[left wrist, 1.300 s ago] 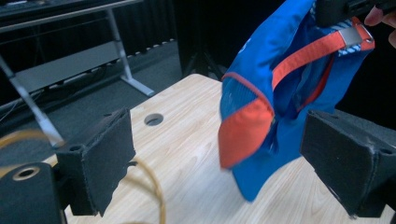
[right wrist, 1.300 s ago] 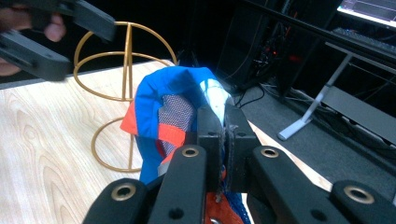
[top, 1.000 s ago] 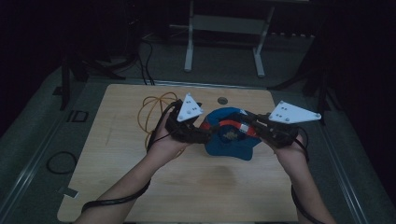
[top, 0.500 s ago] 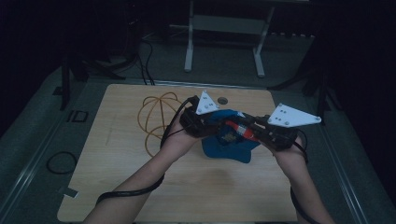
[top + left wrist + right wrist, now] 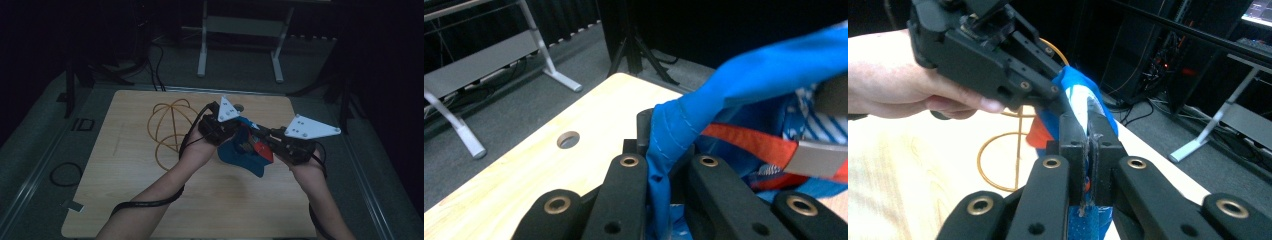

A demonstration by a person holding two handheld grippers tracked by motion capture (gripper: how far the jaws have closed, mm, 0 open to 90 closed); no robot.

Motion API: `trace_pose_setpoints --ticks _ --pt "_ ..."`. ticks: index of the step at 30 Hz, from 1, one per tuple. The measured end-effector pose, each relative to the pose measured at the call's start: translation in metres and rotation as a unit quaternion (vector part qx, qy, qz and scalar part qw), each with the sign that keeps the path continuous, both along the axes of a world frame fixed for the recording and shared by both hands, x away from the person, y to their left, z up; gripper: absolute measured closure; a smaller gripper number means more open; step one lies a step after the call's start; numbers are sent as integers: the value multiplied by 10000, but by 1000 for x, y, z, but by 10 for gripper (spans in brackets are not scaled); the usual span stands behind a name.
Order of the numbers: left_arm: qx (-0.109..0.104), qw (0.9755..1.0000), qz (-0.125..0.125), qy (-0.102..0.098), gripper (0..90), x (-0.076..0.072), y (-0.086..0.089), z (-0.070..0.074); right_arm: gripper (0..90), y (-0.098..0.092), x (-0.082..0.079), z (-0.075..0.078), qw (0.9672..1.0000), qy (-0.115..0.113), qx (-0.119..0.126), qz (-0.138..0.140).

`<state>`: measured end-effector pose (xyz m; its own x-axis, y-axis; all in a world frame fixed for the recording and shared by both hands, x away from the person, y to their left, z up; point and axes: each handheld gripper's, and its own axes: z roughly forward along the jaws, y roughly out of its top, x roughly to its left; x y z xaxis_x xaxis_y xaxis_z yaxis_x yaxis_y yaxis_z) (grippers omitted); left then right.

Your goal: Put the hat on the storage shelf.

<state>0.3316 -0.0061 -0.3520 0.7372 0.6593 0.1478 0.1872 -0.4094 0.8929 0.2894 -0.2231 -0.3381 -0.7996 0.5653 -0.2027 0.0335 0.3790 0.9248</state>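
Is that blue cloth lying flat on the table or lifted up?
Lifted and bunched. The left gripper and right gripper each pinch the blue cloth, which hangs between them above the table.

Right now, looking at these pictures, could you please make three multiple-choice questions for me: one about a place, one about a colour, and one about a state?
1. Where does the orange cable coil lie on the table?
A. On the left gripper's side
B. Behind the right gripper
C. On the near edge

2. Which colour is most of the held cloth?
A. Green
B. Blue
C. Yellow

3. How is the right gripper?
A. Wide open
B. Shut on the cloth
C. Lying on the table

Answers: 1 A, the high view shows the coil left of the left gripper. 2 B, blue fabric with a red band. 3 B, its jaws pinch the fabric edge.
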Motion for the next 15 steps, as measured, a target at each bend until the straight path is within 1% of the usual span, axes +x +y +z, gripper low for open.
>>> trace_pose_setpoints --ticks 4,7,8,9,10,11,13,15 --pt "35 9998 -15 -173 899 -3 -3 4 871 -1 -4 -1 10000 -23 73 -18" --pt "41 9997 -106 -200 900 -4 -4 6 870 -1 -6 -2 9999 8 118 60" --pt "39 9996 -148 -250 900 -6 -4 7 870 -1 -8 -2 9999 11 112 73" --pt "19 9994 -193 -285 900 -7 -3 7 869 0 -11 -3 9999 -16 78 89" --pt "-80 9991 -301 -275 900 -7 -1 8 866 1 -14 -3 9999 -27 69 103" --pt "-112 9989 -351 -296 900 -8 0 8 862 2 -17 -3 9999 -46 65 135" --pt "-201 9978 -511 -380 900 -9 2 10 845 3 -20 -2 9998 -33 106 193" --pt "-226 9972 -532 -473 900 -10 5 11 814 4 -23 -1 9996 -22 102 250"
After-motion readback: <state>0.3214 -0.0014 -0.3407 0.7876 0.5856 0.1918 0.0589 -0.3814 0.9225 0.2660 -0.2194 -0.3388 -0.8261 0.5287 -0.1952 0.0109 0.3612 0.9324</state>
